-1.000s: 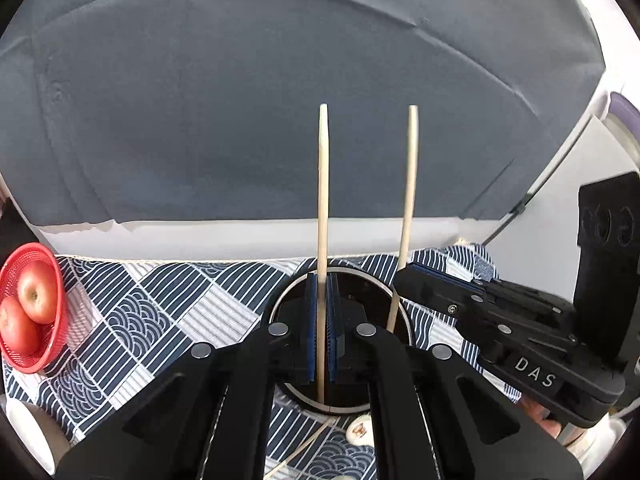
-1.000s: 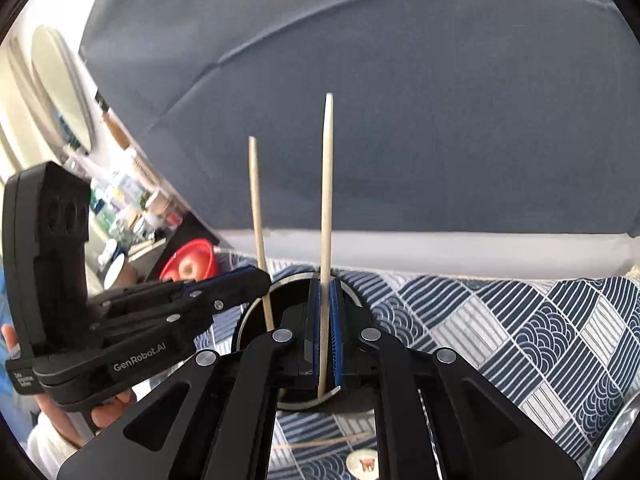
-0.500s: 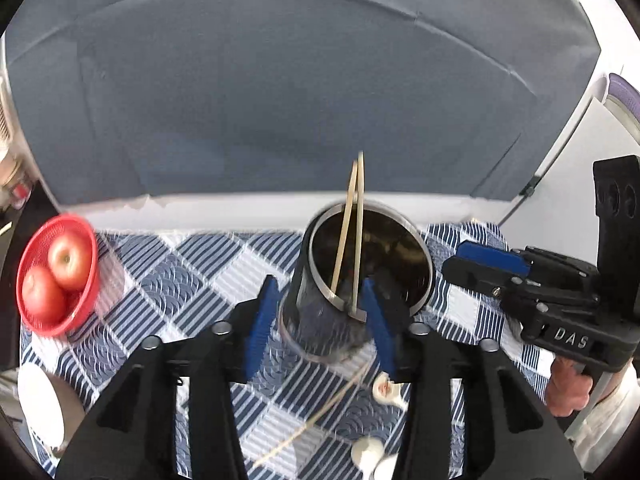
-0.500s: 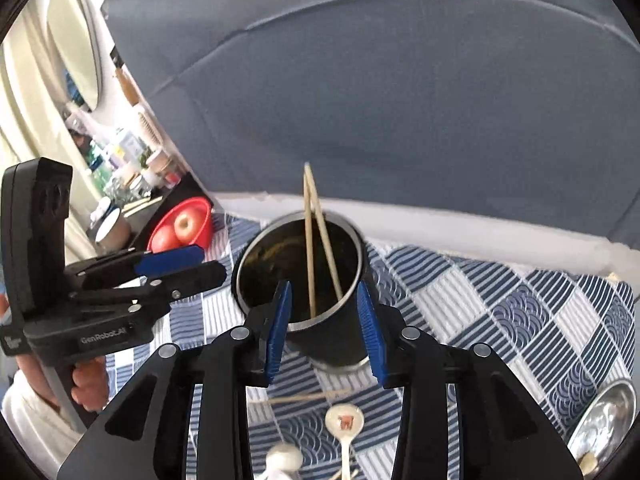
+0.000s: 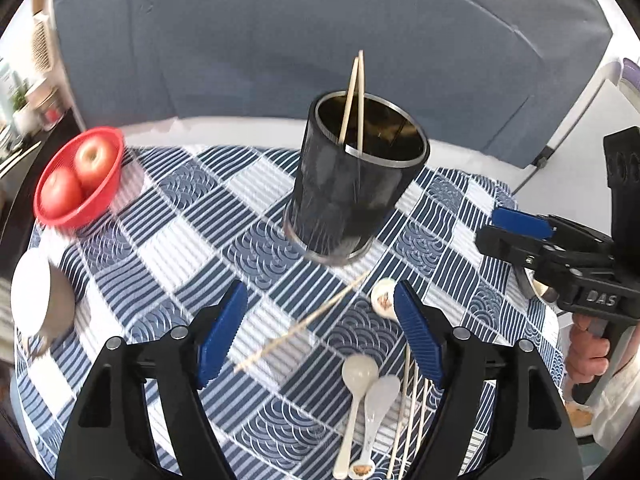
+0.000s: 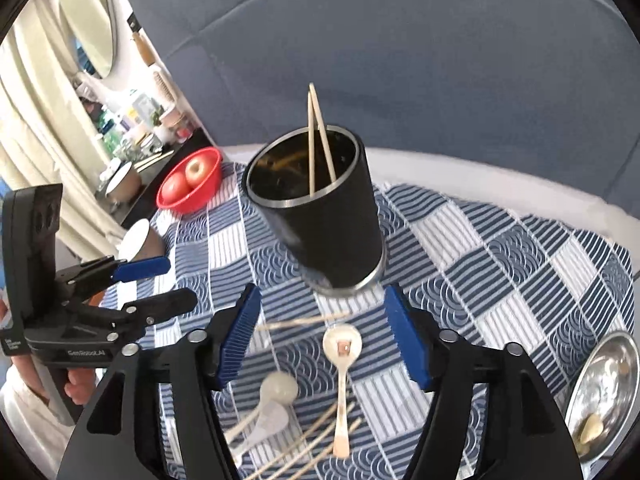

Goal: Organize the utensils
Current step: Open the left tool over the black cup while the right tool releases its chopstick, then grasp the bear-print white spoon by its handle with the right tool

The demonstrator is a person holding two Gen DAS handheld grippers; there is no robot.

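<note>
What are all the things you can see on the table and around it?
Holder: one, black, centre of the cloth.
Chopsticks in holder: two, pale wood, leaning together.
Loose chopsticks: several, pale wood, on the cloth near the camera; exact count unclear.
Spoons: three, white, lying beside the loose chopsticks.
Basket: one, red, far left.
Apples: two, red, in the basket.
Metal dish: one, silver, right edge.
Tablecloth: one, blue and white.
Left gripper: open, empty.
Right gripper: open, empty.
</note>
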